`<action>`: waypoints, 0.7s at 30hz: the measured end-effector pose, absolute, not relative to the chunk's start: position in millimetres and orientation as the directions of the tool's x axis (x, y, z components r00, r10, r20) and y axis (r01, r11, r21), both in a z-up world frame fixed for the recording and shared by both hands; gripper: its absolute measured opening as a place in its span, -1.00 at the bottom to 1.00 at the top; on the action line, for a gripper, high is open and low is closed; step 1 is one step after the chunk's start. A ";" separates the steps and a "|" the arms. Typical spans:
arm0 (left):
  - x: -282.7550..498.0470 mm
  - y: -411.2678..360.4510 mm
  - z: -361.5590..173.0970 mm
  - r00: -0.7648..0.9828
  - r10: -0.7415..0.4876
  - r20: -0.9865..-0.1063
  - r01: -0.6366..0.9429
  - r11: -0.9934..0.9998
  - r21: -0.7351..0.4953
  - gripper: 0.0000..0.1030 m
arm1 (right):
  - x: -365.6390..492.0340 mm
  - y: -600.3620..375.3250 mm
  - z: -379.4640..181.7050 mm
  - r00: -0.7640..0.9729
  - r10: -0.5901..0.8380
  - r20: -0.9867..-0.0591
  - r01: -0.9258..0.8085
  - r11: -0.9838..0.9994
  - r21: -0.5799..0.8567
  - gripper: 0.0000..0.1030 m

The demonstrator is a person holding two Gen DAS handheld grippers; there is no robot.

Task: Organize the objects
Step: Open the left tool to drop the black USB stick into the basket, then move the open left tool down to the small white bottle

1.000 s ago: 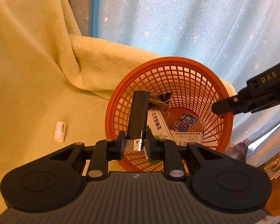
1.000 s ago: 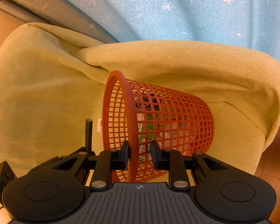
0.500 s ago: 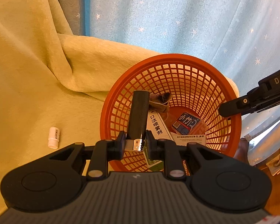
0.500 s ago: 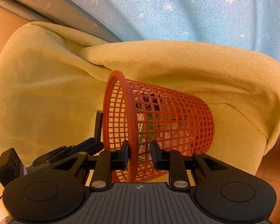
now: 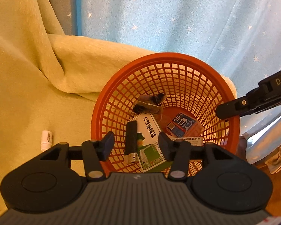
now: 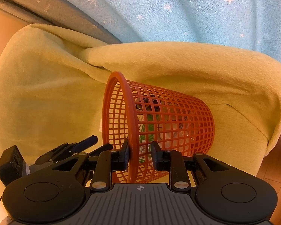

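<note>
An orange mesh basket (image 5: 170,56) lies tilted on a yellow blanket, its mouth facing the left wrist view. Inside are a white spray box (image 5: 149,129), a red packet (image 5: 181,125), a dark crumpled item (image 5: 149,103) and a black lighter (image 5: 131,138) with a metal end resting against the box. My left gripper (image 5: 136,144) stands open just in front of the basket mouth, nothing between its fingers. My right gripper (image 6: 139,155) is shut on the basket (image 6: 178,116) at its rim, one finger inside and one outside.
A small white bottle (image 5: 46,140) lies on the yellow blanket (image 5: 37,93) left of the basket. A blue star-patterned cloth (image 5: 178,18) hangs behind. Wooden floor (image 6: 279,165) shows at the far right, past the blanket's edge.
My left gripper has opened and let go of the black lighter, which now lies inside the basket against the white box. The right gripper keeps its hold on the rim.
</note>
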State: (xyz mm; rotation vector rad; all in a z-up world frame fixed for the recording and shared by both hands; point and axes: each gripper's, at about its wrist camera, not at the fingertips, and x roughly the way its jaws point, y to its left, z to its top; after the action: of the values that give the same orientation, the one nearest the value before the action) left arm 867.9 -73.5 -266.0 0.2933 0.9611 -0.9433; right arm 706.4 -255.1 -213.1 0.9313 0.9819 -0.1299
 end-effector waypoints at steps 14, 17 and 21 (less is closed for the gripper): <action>893.5 -13.5 -276.7 0.335 -0.441 -0.833 0.701 0.707 -0.092 -0.10 | 703.8 -255.7 -213.1 0.586 0.291 -0.757 0.497 0.609 0.618 -0.59; 901.9 -1.1 -289.1 0.354 -0.387 -0.851 0.679 0.733 -0.051 -0.10 | 703.4 -255.5 -213.1 0.587 0.287 -0.757 0.502 0.604 0.619 -0.59; 911.0 11.6 -306.3 0.368 -0.338 -0.866 0.659 0.752 -0.013 -0.12 | 704.4 -255.9 -212.3 0.589 0.276 -0.759 0.515 0.595 0.616 -0.60</action>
State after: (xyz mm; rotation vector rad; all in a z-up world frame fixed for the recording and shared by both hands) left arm 911.0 11.6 -306.3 0.3652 1.0049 -0.6586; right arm 704.4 -255.9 -212.3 0.9598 0.9673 -0.1672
